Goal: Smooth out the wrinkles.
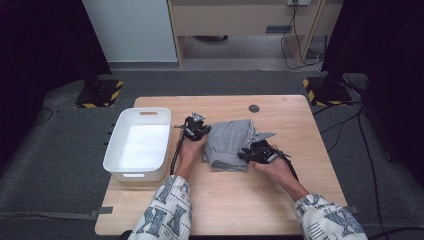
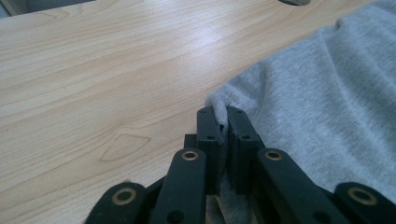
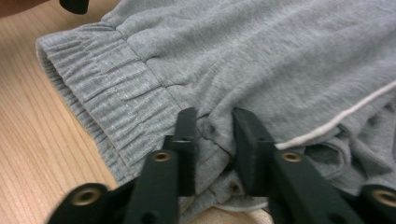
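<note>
A light wooden table (image 1: pixel 225 210) stands on grey carpet, with dark stands at the far corners and pale furniture behind.

The left gripper (image 2: pixel 223 122) has its jaws pressed together on a thin edge of the grey sweat shorts (image 1: pixel 229 144); in the left gripper view a ridge of fabric stands pinched between the two black pads, bare wood to one side and the grey cloth spreading away on the other. In the high view this gripper (image 1: pixel 196 128) sits at the garment's left edge, held by the left hand (image 1: pixel 189 151).

The right gripper (image 3: pixel 214 125) has its jaws closed in on a bunched fold of the shorts (image 3: pixel 261 51) beside the ribbed elastic waistband (image 3: pixel 109 100), cloth gathered between the pads; a white drawstring (image 3: pixel 334 122) runs just past one jaw. In the high view it (image 1: pixel 252 151) rests at the garment's near right corner, in the right hand (image 1: pixel 276 167).

The shorts lie folded near the table's middle. A white plastic bin (image 1: pixel 139 145) stands on the table's left side, just apart from the left gripper. Both patterned sleeves (image 1: pixel 167 210) enter from the near edge.
</note>
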Motion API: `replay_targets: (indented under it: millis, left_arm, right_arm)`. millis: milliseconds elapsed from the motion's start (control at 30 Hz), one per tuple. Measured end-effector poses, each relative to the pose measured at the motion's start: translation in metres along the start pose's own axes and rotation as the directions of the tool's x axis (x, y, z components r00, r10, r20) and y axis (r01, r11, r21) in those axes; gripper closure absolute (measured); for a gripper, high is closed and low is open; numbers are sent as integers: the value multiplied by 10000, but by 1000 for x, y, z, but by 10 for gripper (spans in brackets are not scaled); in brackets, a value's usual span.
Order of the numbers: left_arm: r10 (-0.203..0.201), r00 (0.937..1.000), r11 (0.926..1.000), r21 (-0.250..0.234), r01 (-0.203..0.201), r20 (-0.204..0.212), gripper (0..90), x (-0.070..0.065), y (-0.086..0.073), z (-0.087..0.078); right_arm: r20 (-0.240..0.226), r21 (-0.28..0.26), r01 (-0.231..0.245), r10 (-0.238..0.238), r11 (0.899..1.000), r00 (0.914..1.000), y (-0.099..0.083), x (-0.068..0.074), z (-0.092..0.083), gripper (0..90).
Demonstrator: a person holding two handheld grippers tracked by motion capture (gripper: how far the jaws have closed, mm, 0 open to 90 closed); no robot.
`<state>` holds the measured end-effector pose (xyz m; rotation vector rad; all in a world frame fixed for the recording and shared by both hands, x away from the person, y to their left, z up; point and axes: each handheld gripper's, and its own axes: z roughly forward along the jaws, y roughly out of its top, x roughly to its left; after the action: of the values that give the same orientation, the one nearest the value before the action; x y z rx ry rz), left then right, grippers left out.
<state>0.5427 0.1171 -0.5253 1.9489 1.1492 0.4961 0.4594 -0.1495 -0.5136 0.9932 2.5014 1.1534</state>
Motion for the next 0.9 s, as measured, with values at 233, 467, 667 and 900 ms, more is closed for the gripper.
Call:
replay_targets:
  millis: [233,467,667,900]
  left_arm:
    - [-53,10000,10000,35,53,-27,853,2,2,0]
    - [198,9998,9998,101,-197,-66,855,-2,11,0]
    - [284,9996,9992,289,-283,-49,856,-4,11,4]
    - [240,9997,9994,249,-238,-63,680,-9,11,4]
  right_arm:
    - [-208,-150,-118,115,9998,9997,1,-2,-16,826]
    - [-324,-35,159,-160,9999,9993,-6,0,-30,841]
    - [-345,-29,198,-199,9998,9992,-14,-3,-39,845]
    - [-454,-298,70,-84,9995,9989,-14,-7,-40,694]
